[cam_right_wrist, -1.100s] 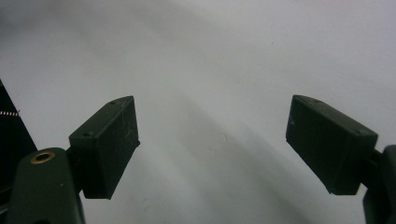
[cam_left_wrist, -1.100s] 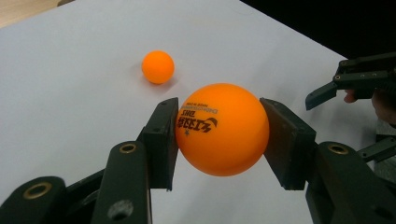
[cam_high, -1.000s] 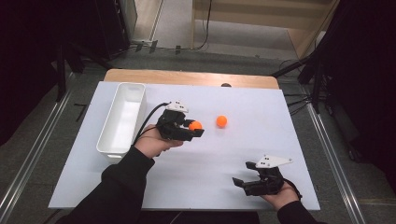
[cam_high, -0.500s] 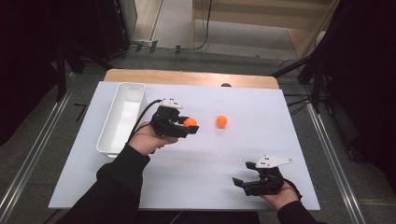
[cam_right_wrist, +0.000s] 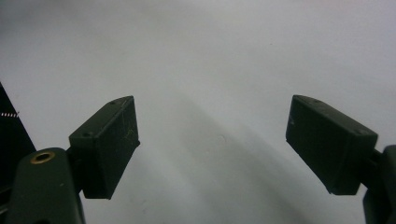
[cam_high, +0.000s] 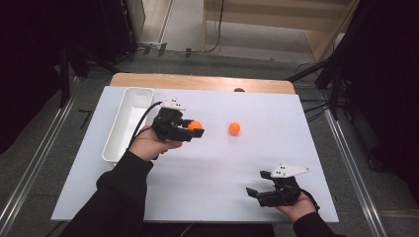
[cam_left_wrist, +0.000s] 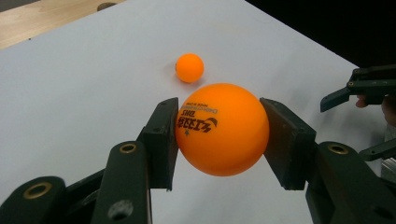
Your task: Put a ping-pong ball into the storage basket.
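Left gripper (cam_high: pixel 196 132): you've carried it from mid-table toward the tray (cam_high: pixel 114 143); jaws clamped on the ball (cam_left_wrist: pixel 221 129).
Second ball (cam_high: pixel 234 128): unmoved on the table (cam_high: pixel 217 173).
Right gripper (cam_high: pixel 259 189): yours stays parked, jaws wide apart, nothing between.

A white rectangular tray (cam_high: pixel 129 123) lies lengthwise at the left edge of the white sheet (cam_high: pixel 212 163) covering the bench (cam_high: pixel 197 81). Beyond the tray, the bench's bare wooden strip runs along the far side, with cables (cam_high: pixel 197 49) on the floor behind it.
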Tool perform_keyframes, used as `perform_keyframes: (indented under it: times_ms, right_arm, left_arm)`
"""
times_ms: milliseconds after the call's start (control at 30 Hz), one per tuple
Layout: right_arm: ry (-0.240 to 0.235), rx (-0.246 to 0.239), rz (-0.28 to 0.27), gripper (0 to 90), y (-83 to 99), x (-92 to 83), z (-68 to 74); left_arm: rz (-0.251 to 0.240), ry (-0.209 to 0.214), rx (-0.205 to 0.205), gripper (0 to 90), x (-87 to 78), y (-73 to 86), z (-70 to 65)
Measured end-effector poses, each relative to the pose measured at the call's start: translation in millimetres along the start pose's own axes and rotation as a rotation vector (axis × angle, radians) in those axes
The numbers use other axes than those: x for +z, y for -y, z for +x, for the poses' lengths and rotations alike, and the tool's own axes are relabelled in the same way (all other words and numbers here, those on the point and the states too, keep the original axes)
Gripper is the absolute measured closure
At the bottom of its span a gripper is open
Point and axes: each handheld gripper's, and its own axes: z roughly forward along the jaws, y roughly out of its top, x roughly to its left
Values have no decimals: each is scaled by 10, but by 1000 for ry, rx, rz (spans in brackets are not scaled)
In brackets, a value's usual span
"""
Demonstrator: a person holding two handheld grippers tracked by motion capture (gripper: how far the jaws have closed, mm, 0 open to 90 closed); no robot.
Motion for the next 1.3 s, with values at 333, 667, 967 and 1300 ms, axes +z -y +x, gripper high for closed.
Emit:
perform_keyframes:
  times_ms: [333,667,967,1300]
  right_arm:
    - [6,-1,-9,156,0,-11,7]
    - [2,-10,-11,156,-3,-3,2]
    - [1,-8,-6,156,-5,3,1]
    - [-1,-8,-4,156,-9,7,7]
  left_arm:
    - [-19,-18,-17,502,-97,-19,71]
    - [-17,-57,-23,502,-174,-11,153]
    - [-24,-92,-34,502,-266,5,238]
    - [-29,-122,-53,502,-333,30,319]
